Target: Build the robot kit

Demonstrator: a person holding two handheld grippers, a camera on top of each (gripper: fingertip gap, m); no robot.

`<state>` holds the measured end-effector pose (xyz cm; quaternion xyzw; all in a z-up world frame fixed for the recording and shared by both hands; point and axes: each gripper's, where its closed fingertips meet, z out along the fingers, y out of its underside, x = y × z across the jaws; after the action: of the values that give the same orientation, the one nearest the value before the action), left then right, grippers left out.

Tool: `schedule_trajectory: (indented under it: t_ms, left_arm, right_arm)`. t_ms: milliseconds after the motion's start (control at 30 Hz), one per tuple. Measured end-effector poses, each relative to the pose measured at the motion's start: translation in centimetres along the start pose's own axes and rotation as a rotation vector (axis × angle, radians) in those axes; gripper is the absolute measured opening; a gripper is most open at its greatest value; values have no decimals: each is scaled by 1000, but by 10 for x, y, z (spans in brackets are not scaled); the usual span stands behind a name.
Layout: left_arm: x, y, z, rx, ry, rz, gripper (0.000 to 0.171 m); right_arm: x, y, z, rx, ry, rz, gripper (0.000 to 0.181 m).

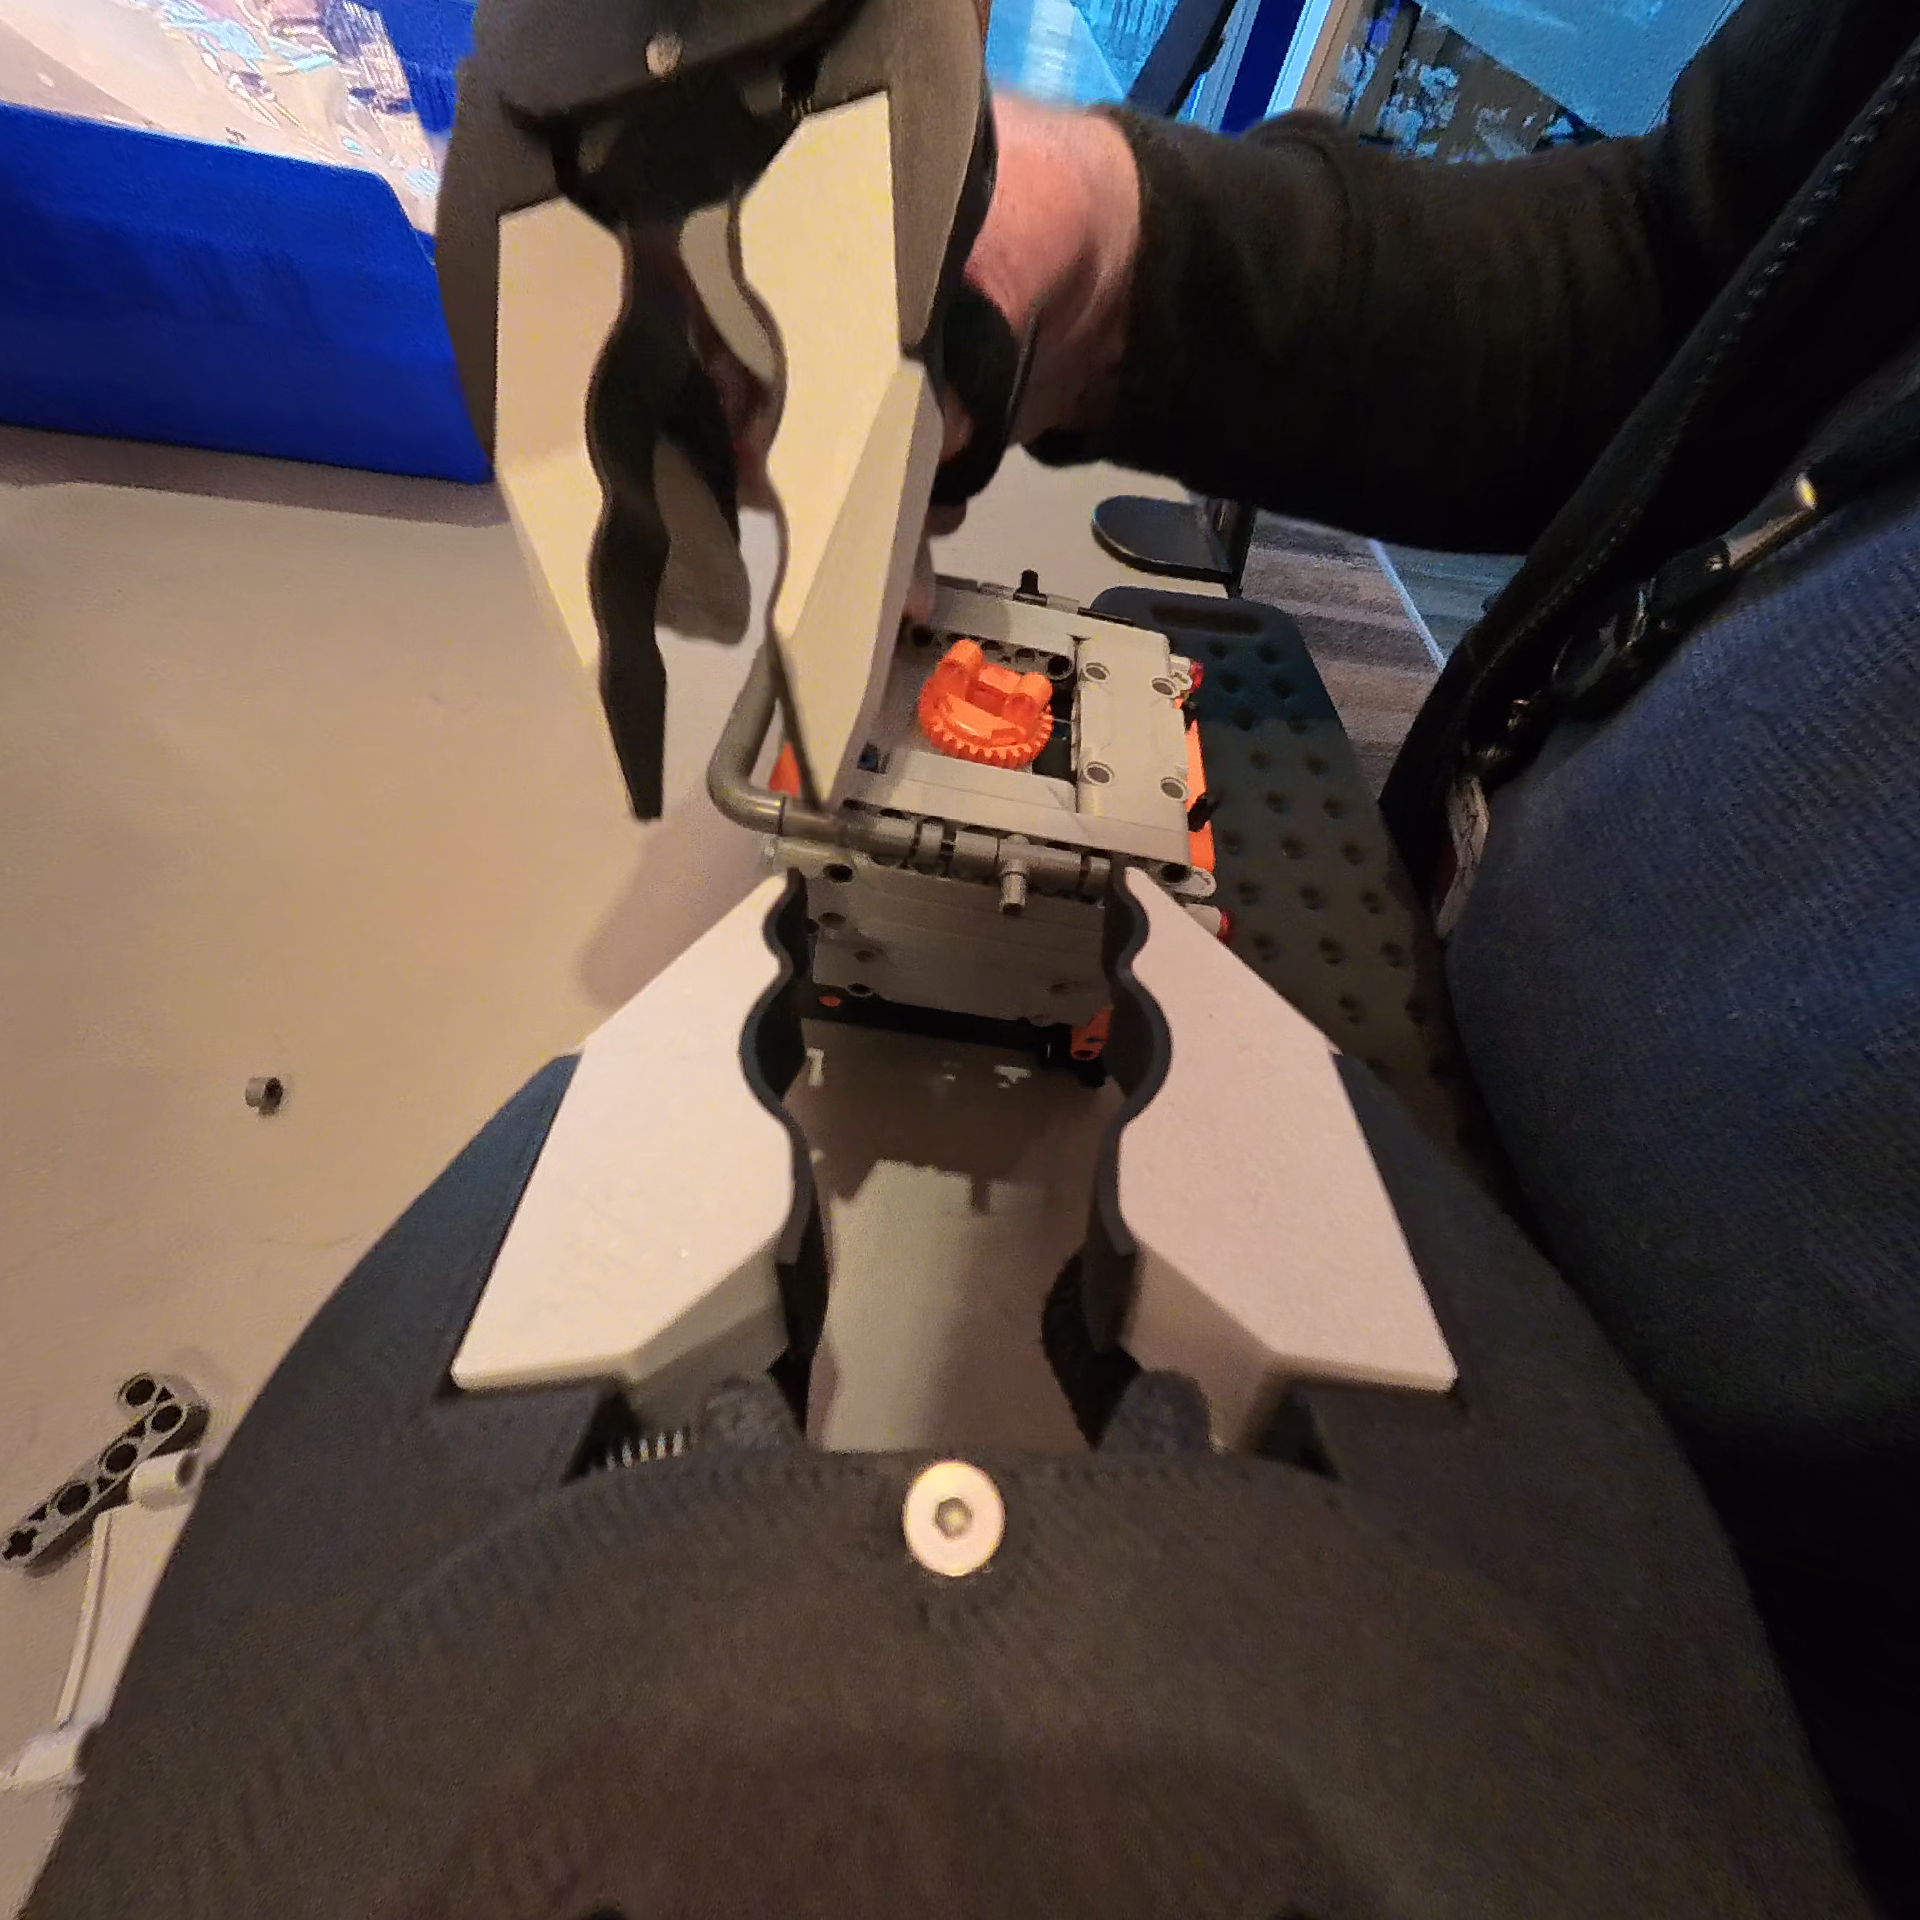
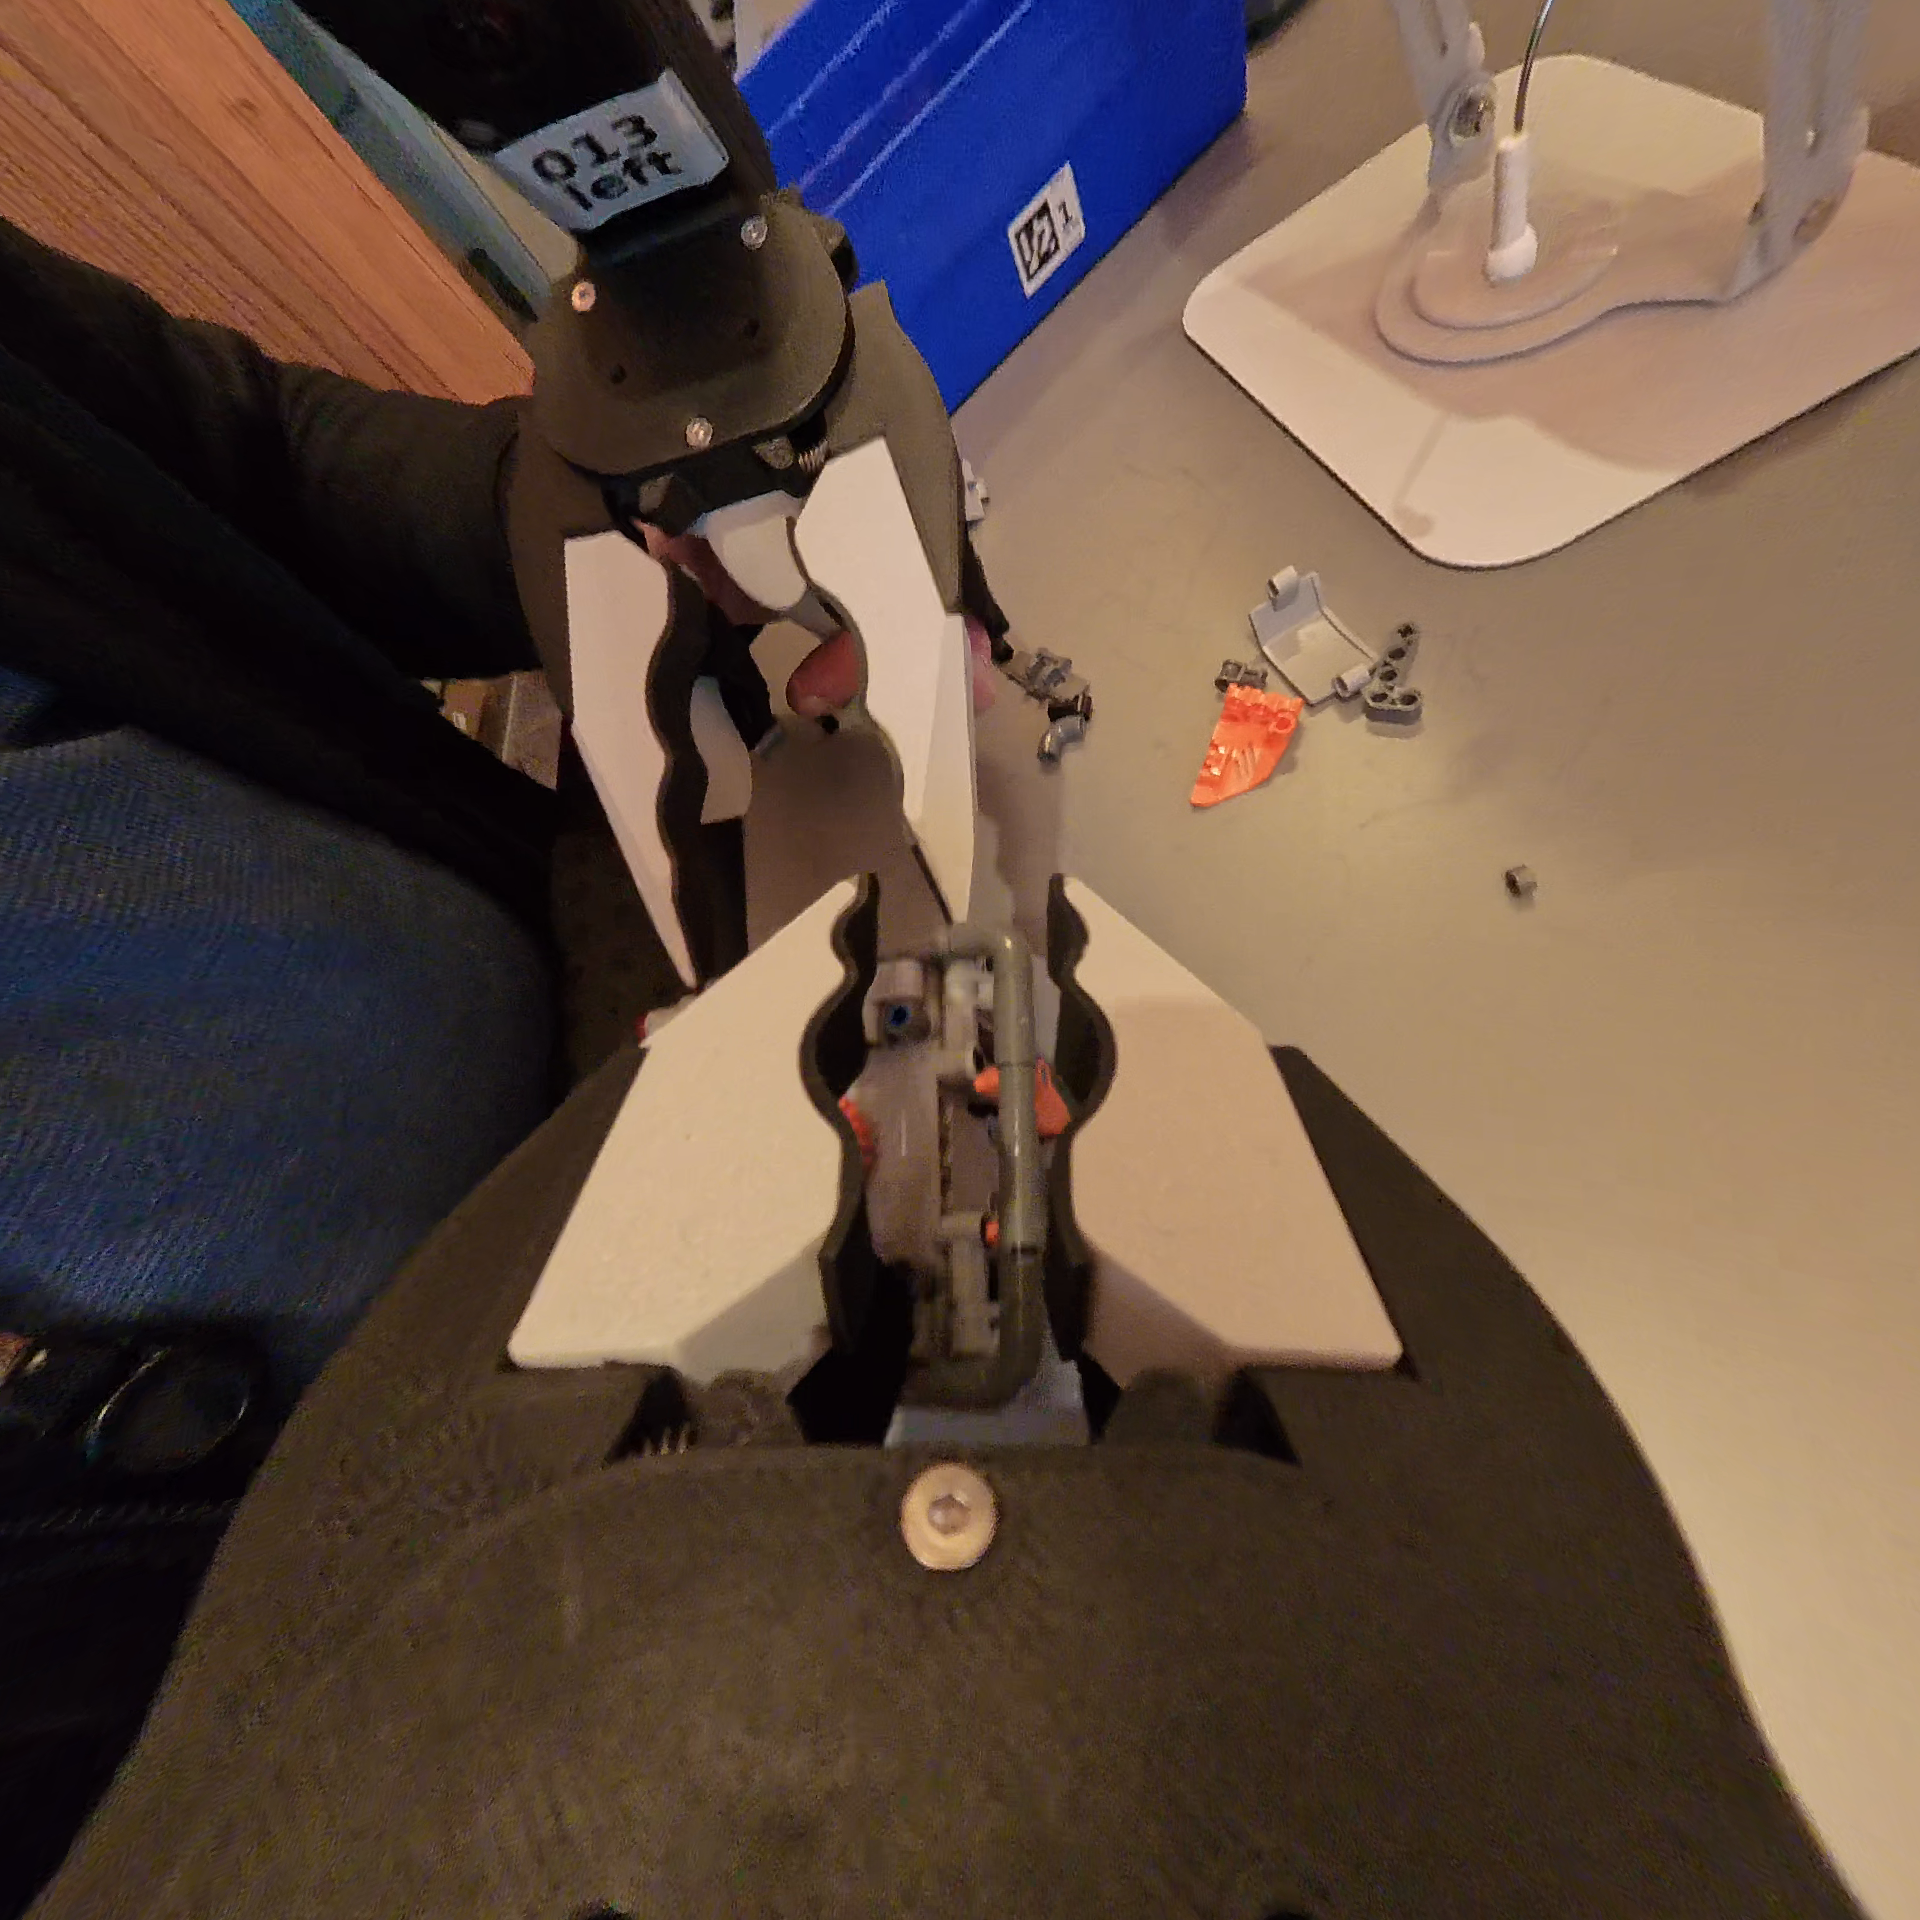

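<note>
between both hand-held gripper pairs sits a grey brick assembly (image 1: pixel 997 790).

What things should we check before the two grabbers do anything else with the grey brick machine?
1. Left gripper hold: ok. Its fingers press both sides of the grey brick model.
2. Right gripper hold: cannot tell. The bent grey pipe sits between its fingers, but no squeeze shows.
3. Orange gear: ok. It sits uncovered on top of the model.
4. Loose pieces: ok. The orange panel and the small grey parts near it lie on the table, apart from both grippers.
5. Model's footing: cannot tell whether it rests on the table or is lifted.
</note>
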<state>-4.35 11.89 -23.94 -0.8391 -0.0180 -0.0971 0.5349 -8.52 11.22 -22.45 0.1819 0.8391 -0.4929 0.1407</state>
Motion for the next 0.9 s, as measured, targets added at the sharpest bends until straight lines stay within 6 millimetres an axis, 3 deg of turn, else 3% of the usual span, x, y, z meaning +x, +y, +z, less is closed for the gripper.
schedule_trajectory:
  t_ms: [100, 300, 567, 900]
  left_arm:
    - [0, 0, 0, 2, 0, -2, 56]
    - [1, -1, 3, 6, 28, -4, 59]
    - [4, -3, 7, -1, 42, 29, 71]
    - [4, -3, 8, -31, 63, 67, 70]
  right_arm:
    - [0, 11, -8, -77, 22, -19, 34]
    - [-5, 17, -3, -70, 47, -68, 31]
    - [-12, 19, -1, -62, 47, -88, 27]
    - [-11, 17, -1, -42, 62, -87, 24]
